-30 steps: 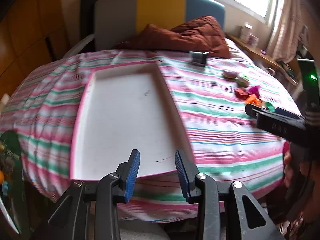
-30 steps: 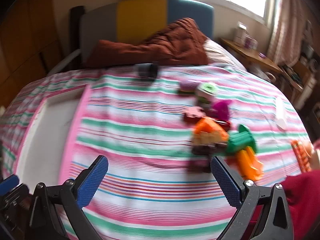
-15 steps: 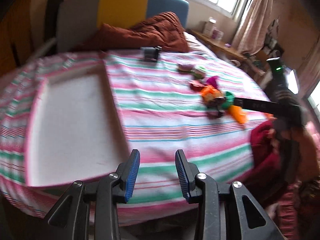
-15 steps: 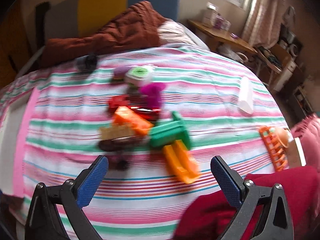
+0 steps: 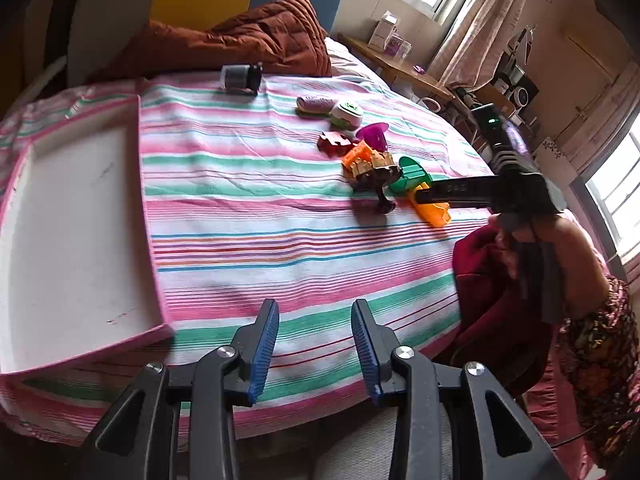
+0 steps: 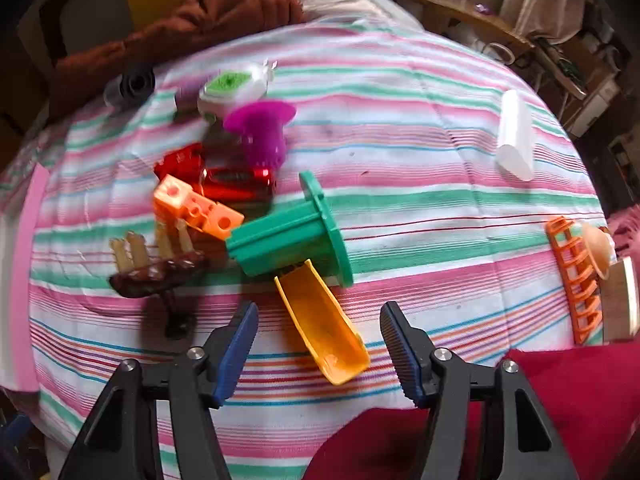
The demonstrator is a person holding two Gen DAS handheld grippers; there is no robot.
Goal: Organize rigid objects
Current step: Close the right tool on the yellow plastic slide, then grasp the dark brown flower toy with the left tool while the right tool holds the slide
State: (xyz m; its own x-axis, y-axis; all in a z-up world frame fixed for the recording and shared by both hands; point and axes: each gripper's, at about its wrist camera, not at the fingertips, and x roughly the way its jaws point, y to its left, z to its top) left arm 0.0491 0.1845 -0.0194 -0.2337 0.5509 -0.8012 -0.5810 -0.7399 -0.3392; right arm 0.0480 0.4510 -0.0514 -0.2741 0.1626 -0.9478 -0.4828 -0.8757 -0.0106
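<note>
A heap of plastic toys lies on the striped bedspread: a yellow trough piece, a green flanged piece, an orange block, a red piece, a purple piece and a brown comb-like piece. My right gripper points down over the yellow trough, jaws closing, the trough's near end between the fingers with gaps on both sides. My left gripper hangs over the bed's near edge, jaws partly apart with nothing between them. The right gripper's body shows in the left wrist view above the heap.
A white tray with a pink rim lies on the left of the bed. A black cylinder and a green-and-white toy sit farther back. A white cylinder, an orange ladder piece, a dark red cloth and a brown quilt are around.
Both grippers swung right, away from the tray and toward the toy heap. The right gripper dropped close over the yellow trough and its jaws narrowed from wide apart.
</note>
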